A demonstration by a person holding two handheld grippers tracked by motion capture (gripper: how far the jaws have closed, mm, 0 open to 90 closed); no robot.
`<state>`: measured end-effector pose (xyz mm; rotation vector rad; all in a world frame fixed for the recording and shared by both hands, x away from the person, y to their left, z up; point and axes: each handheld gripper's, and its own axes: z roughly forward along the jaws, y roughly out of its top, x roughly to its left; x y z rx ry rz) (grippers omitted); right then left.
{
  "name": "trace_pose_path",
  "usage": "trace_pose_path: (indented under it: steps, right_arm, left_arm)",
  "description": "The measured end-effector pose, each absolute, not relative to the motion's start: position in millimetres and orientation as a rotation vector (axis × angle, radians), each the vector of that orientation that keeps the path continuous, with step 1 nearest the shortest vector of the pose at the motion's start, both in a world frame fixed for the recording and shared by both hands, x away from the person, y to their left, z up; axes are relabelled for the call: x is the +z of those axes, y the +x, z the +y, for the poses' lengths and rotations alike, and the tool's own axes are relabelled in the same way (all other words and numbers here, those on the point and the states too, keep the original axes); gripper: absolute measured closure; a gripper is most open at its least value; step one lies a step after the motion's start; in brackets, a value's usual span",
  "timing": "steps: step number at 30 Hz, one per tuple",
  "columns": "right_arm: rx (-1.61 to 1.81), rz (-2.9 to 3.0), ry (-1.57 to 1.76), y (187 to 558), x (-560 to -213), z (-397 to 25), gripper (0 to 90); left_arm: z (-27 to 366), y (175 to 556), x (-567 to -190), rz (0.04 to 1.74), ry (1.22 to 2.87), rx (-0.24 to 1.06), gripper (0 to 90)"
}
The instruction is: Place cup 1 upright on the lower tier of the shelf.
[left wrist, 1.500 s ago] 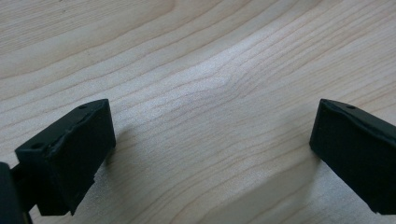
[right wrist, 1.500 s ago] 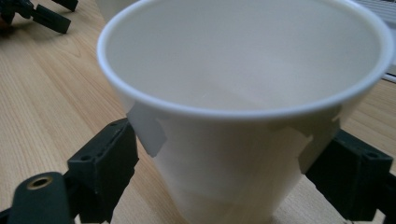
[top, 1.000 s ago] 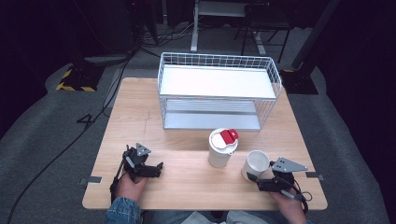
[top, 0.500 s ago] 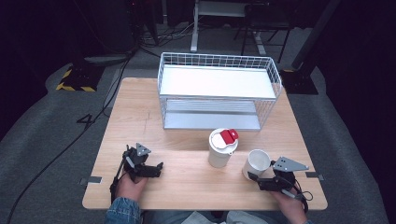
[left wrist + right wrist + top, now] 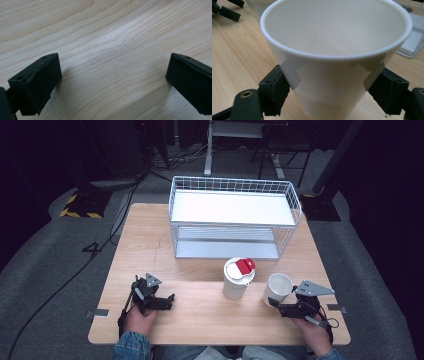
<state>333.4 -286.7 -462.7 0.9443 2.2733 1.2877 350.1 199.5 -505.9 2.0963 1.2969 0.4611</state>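
in the high view, the wooden bench (image 5: pixel 200 265) carries a white wire basket (image 5: pixel 235 215) at its far side. in front of the basket stands a white cup with a lid and a red tab (image 5: pixel 238 277), and just beside it, to the right, stands an open white cup (image 5: pixel 278 288). the right gripper (image 5: pixel 278 306) is at the near right corner of the bench, held by a hand (image 5: pixel 312 332), and its jaws reach to the lower part of the open white cup. the left gripper (image 5: pixel 167 301) rests near the front left of the bench, well apart from both cups, with a hand (image 5: pixel 140 320) behind it.

in the left gripper view, the two black jaws stand wide apart, released, and between them there is bare wood grain of the bench (image 5: pixel 112 50). the left gripper (image 5: pixel 112 80) holds nothing.

in the right gripper view, the open white cup (image 5: pixel 332 75) stands upright between the two black jaws of the right gripper (image 5: pixel 329 92). each jaw is against one side of the cup wall, below the rim, so the jaws are grasping the cup. the inside of the cup looks empty. the bench (image 5: pixel 237 57) is under the cup, and a part of the wire basket (image 5: pixel 414 37) shows at the right edge. at the top left corner the left gripper (image 5: pixel 227 8) is seen farther off.
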Motion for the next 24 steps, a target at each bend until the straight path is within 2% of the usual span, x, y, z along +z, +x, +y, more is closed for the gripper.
trace_pose_path:
  steps: [24]
  right_arm:
    - [1.268, 2.241, 0.919, 381, -427, -276, 23.2]
  left_arm:
    - [199, 351, -506, 1.301, 2.095, 0.471, 0.8]
